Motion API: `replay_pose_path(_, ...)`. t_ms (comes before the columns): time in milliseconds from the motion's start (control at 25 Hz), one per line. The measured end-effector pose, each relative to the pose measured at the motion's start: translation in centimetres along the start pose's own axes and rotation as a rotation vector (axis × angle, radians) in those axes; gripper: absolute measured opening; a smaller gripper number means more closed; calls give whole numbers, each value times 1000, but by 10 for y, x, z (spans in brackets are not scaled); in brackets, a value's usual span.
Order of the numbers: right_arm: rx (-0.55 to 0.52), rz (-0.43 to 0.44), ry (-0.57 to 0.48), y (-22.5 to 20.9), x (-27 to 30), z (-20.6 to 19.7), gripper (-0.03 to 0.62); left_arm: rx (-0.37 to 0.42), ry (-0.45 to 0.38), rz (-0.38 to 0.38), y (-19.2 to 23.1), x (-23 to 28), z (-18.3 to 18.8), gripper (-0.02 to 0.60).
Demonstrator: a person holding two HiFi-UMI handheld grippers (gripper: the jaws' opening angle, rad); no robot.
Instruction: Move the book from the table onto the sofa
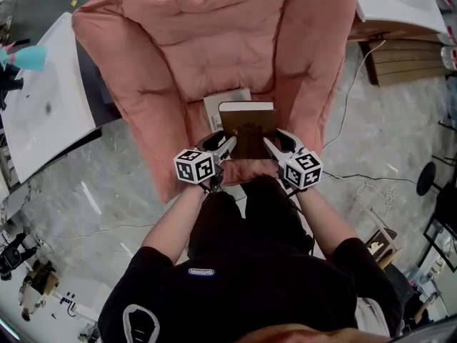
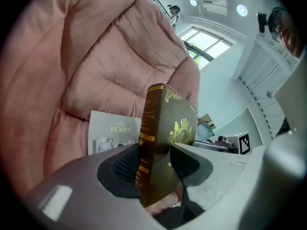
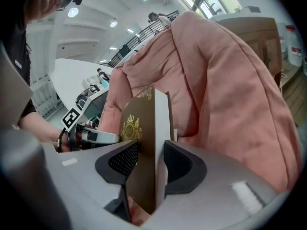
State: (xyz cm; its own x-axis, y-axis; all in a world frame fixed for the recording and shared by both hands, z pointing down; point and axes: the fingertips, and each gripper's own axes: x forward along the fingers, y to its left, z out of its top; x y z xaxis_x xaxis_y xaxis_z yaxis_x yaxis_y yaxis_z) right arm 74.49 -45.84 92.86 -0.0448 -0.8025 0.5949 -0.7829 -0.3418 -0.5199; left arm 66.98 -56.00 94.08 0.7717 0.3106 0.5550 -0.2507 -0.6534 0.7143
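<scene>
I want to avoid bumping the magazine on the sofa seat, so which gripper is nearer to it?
Left. The left gripper, clamping the book at its spine, sits just short of the magazine; the right gripper clamps the page edge, farther off.

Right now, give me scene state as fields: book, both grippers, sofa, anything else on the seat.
sofa: pink, padded
book: brown, gold print, over the seat, held from both sides
left gripper: shut on the book's spine side
right gripper: shut on the book's page-edge side
magazine: flat on the seat, partly hidden by the book
book-seat contact: cannot tell
</scene>
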Motion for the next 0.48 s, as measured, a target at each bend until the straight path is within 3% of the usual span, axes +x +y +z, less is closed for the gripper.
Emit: replay_pose_path(480, 51, -19, 72, -32, 45, -16, 196, -30, 22, 23, 44, 34, 2, 193)
